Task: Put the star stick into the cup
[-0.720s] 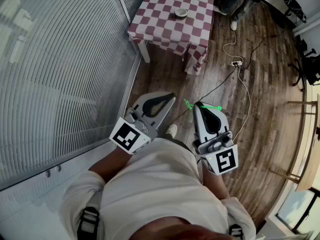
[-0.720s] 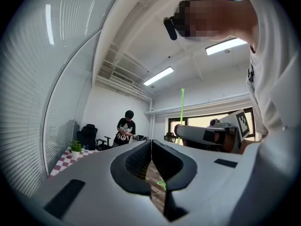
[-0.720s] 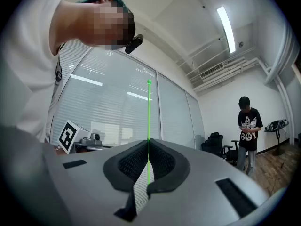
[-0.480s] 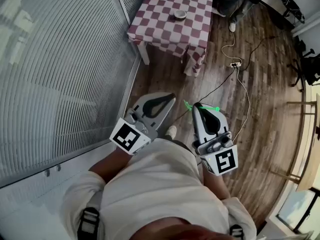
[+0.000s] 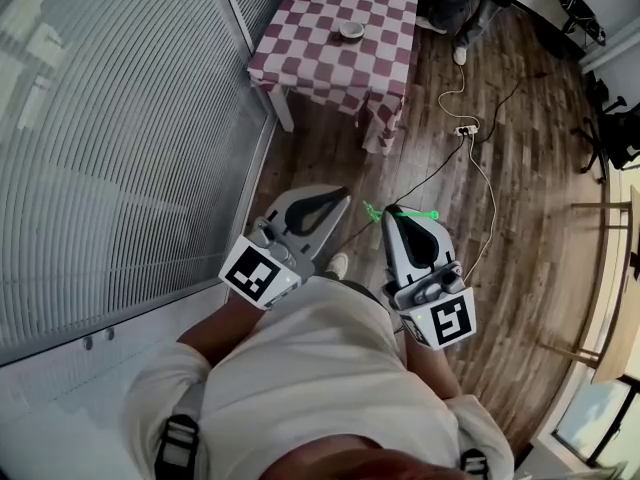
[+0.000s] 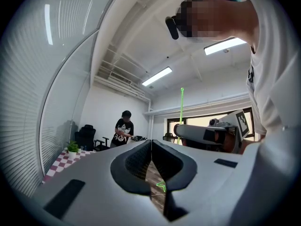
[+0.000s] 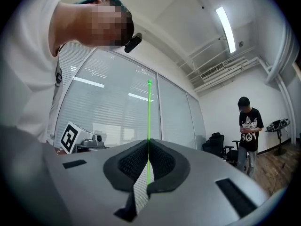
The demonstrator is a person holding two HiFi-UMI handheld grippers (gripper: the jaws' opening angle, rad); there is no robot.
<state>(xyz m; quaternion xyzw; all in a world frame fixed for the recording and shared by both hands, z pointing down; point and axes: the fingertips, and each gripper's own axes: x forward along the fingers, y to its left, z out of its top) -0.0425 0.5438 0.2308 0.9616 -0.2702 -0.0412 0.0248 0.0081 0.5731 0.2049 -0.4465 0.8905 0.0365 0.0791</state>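
The checkered table [image 5: 300,58], with what looks like the cup [image 5: 351,31] on it, has shifted only slightly in my view and lies well ahead. My left tongs [image 5: 338,194] stay pressed together, empty. My right tongs [image 5: 397,211] still pinch the star stick [image 5: 418,213]. I judge most of the carry remains.

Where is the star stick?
Find the person's white shirt at the bottom of the head view. Just above it, the right gripper is shut on the star stick. It is the only bright green thing, a thin line crossing the grey gripper's tip.
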